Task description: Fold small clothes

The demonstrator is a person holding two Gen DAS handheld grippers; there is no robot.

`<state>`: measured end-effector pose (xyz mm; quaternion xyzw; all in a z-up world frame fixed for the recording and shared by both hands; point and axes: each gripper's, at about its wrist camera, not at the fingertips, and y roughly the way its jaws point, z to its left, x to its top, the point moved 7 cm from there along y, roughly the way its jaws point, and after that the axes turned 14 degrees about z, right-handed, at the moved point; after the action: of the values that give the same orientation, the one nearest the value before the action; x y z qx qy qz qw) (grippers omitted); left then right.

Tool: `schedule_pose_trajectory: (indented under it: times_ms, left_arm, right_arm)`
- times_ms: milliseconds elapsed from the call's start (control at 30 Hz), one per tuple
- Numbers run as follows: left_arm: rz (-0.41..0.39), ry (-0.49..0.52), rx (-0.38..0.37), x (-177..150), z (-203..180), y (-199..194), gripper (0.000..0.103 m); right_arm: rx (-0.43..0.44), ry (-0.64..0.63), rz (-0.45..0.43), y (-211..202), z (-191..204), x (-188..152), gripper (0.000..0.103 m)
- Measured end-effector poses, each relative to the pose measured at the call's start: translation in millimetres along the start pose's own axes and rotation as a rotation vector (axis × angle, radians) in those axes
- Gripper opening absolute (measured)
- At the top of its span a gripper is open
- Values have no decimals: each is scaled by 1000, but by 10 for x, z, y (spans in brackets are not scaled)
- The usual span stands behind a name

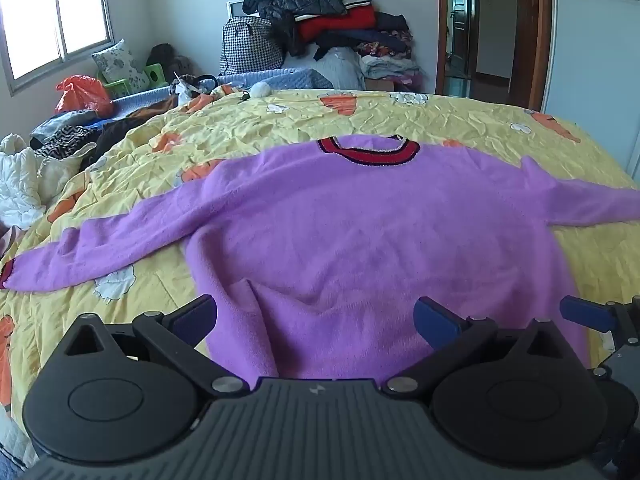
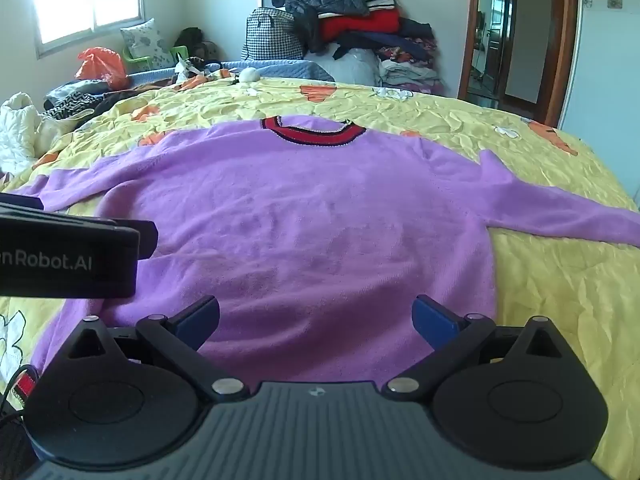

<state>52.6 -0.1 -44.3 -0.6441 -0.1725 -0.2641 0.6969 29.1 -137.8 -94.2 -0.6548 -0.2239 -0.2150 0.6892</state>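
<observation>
A purple sweater (image 1: 352, 220) with a red and black collar (image 1: 368, 151) lies flat on the yellow bedspread (image 1: 248, 128), sleeves spread left and right. It also shows in the right wrist view (image 2: 312, 216). My left gripper (image 1: 316, 320) is open over the sweater's near hem, left of middle, holding nothing. My right gripper (image 2: 316, 318) is open over the hem's right part, holding nothing. The left gripper's body (image 2: 68, 252) shows at the left of the right wrist view. A blue finger (image 1: 584, 314) of the right gripper shows at the right of the left wrist view.
A pile of clothes (image 1: 332, 20) and a checked bag (image 1: 250, 46) stand beyond the bed's far edge. More garments (image 1: 60, 140) and an orange bag (image 1: 82, 94) lie at the far left. A doorway (image 1: 492, 28) is at the back right.
</observation>
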Motion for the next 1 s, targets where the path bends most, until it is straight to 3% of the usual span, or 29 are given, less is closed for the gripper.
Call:
schedule_pose_trajectory:
  times_ms: [133, 1000]
  left_arm:
    - [-2, 2, -2, -11, -43, -16, 103]
    - [34, 21, -31, -22, -54, 17, 103]
  right_arm:
    - [36, 27, -6, 11, -1, -8, 103]
    - [13, 28, 19, -30, 52, -33, 103]
